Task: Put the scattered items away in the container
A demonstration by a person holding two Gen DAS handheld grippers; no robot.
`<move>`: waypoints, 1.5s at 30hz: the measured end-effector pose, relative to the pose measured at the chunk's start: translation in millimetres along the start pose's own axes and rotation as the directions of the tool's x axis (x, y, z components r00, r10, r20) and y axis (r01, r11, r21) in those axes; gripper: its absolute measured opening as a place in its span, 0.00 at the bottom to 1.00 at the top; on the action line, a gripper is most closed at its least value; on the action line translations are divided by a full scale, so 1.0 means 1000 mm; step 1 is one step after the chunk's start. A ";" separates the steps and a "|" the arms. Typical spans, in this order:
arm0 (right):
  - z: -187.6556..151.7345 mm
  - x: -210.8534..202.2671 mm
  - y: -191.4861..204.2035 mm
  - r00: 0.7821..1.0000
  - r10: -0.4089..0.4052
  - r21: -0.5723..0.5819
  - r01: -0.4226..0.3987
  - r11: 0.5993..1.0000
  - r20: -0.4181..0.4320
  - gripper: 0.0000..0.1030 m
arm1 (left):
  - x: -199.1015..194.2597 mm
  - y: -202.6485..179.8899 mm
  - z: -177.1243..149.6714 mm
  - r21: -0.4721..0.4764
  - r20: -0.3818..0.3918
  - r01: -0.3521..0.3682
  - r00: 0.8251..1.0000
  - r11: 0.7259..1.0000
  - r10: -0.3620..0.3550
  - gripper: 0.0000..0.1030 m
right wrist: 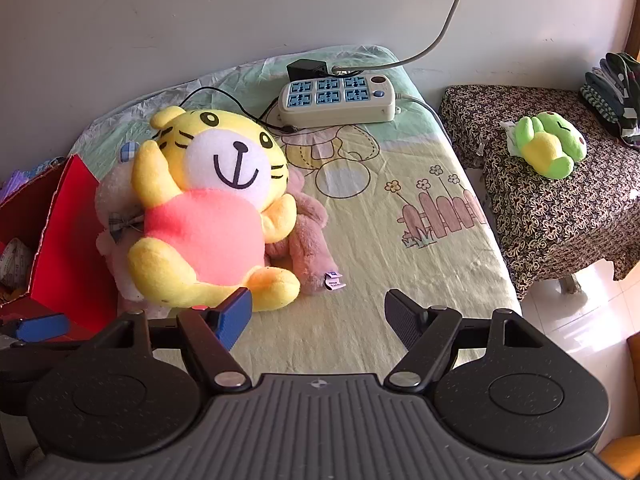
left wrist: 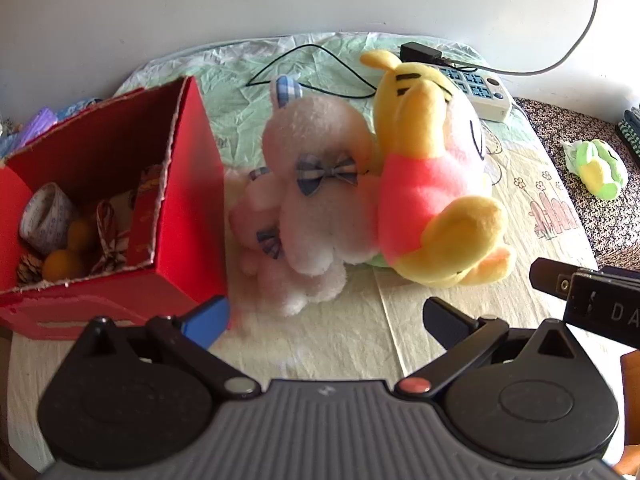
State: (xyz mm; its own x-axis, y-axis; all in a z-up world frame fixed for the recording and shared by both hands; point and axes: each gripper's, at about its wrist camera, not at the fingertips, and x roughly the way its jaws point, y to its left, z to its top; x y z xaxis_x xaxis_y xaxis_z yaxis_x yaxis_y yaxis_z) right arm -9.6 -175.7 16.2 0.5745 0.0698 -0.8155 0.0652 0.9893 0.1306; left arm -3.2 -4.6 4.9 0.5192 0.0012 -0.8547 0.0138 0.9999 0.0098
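The yellow tiger plush in its pink shirt lies propped on the table just right of the red box, its long axis running near to far with the head at the far end and feet toward the cameras, leaning on a white bunny plush and a pink plush. The left gripper hovers low before the bunny, jaws spread wide and empty. The right gripper hangs near the tiger's feet, likewise agape.
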 end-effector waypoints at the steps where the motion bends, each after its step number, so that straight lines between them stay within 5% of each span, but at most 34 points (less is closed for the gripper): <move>1: 0.000 0.000 0.000 1.000 0.000 0.000 0.000 1.000 -0.001 0.74 | 0.000 0.001 0.000 -0.002 0.001 -0.001 1.000 1.000 0.001 1.00; 20: -0.005 -0.001 0.003 1.000 -0.020 -0.003 0.020 1.000 -0.011 0.74 | -0.006 0.008 -0.006 -0.028 0.035 -0.061 0.997 0.998 0.062 1.00; 45: -0.005 0.007 0.000 0.999 0.003 0.004 -0.003 1.000 -0.033 0.74 | -0.001 0.003 -0.005 -0.009 0.004 -0.049 0.999 0.999 0.049 1.00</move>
State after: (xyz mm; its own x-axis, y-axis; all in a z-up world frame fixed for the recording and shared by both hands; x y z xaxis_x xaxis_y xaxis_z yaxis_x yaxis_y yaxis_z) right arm -9.5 -174.4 7.5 0.5474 0.0772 -0.8333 0.0663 0.9886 0.1352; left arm -8.3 -1.5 2.9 0.5227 0.0498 -0.8510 -0.0191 0.9987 0.0467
